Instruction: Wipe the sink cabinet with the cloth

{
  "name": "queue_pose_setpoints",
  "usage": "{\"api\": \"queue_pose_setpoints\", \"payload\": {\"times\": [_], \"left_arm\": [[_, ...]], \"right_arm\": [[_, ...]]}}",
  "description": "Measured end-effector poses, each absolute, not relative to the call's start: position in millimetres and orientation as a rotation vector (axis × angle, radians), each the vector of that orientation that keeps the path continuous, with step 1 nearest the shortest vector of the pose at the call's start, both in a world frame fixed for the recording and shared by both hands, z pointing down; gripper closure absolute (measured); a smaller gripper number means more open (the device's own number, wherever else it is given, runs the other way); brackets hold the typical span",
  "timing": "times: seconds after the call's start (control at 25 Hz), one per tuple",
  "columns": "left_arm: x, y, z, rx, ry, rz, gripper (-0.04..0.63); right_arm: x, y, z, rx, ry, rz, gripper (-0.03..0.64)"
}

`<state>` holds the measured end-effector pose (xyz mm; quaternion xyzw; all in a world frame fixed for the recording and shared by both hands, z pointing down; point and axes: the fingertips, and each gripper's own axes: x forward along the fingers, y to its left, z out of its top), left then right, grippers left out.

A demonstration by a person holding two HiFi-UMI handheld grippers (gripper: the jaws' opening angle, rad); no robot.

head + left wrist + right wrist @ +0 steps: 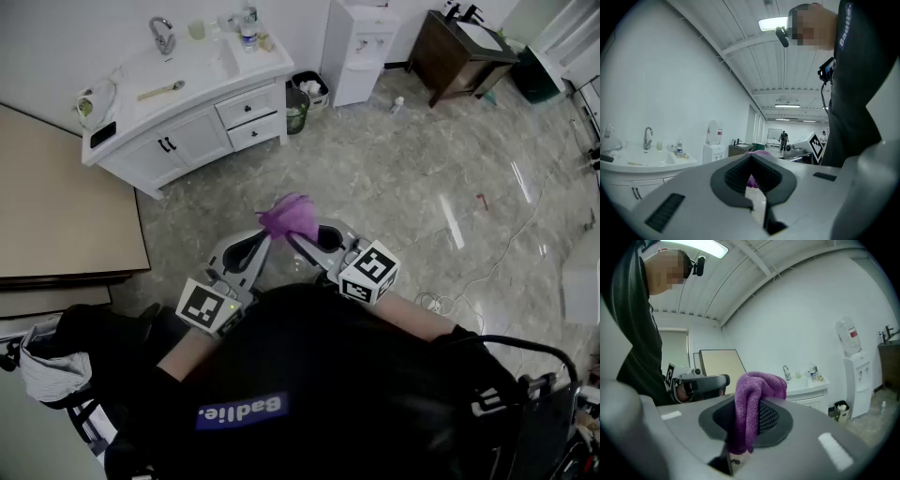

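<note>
The white sink cabinet [202, 131] stands at the far left across the marble floor, well away from both grippers; it also shows in the left gripper view [633, 173] and the right gripper view [808, 392]. A purple cloth [291, 217] hangs bunched from my right gripper [302, 242], whose jaws are shut on it. In the right gripper view the cloth [749, 404] drapes over the jaws. My left gripper [265, 238] is just left of the cloth, jaws closed on nothing. Through them I see a sliver of the purple cloth [752, 180].
On the cabinet top are a faucet [162, 36], a bottle [247, 36] and small items. A bin [297, 108] and a water dispenser [361, 47] stand to its right. A dark vanity [464, 52] is far right, a beige board [56, 197] at left, a cable [497, 262] on the floor.
</note>
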<state>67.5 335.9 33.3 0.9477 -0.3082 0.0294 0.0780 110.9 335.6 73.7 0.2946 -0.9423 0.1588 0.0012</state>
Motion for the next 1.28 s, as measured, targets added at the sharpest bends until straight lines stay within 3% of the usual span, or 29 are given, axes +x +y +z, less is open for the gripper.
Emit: {"api": "queue_pose_setpoints", "payload": {"times": [0.92,1.28], "left_arm": [[80,324,35,2.837,-0.943,0.078,0.591],[121,303,28,2.848,-0.981,0.124,0.591]], "right_arm": [[125,317,76,0.906,-2.974,0.529,0.558],[166,291,70,0.898,-3.013,0.534,0.558]]}}
